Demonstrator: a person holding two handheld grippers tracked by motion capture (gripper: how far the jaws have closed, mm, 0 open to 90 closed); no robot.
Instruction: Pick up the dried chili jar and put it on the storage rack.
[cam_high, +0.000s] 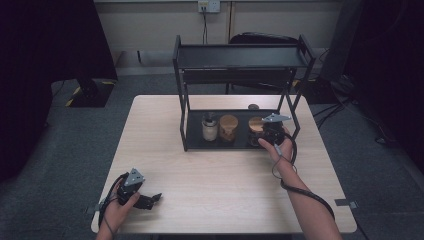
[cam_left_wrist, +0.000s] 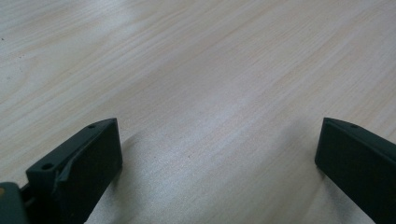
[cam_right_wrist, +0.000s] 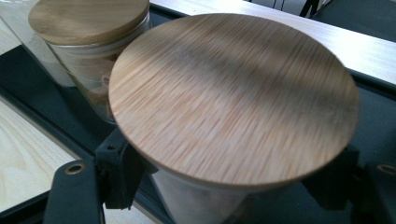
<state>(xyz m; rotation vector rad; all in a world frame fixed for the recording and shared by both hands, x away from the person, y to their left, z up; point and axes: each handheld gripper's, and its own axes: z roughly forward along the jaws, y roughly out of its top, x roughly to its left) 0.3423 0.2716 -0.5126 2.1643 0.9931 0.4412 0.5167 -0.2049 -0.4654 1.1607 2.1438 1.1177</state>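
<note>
In the high view the right hand-held gripper (cam_high: 266, 134) and its grey plate hide most of the rightmost jar (cam_high: 256, 125), leaving a sliver of its bamboo lid. In the right gripper view the same jar (cam_right_wrist: 196, 205) stands close up: its round bamboo lid (cam_right_wrist: 233, 98), finely grained and flat, covers nearly all of the clear glass body, and the bottom is cut off by the frame. The black jaws sit on either side of the glass just under the lid, closed against it.

This jar stands at the right end of the lower tray (cam_high: 195, 140) of a black metal shelf rack (cam_high: 240, 55) on the table (cam_high: 220, 190). Beside it is a second bamboo-lidded jar (cam_high: 228, 128), its contents brownish but hard to make out, and then a pale jar (cam_high: 209, 128) with a dark top.

The left hand-held gripper (cam_high: 150, 199) rests low at the table's near left corner, its jaws wide apart with nothing between them but pale wood-grain laminate.
</note>
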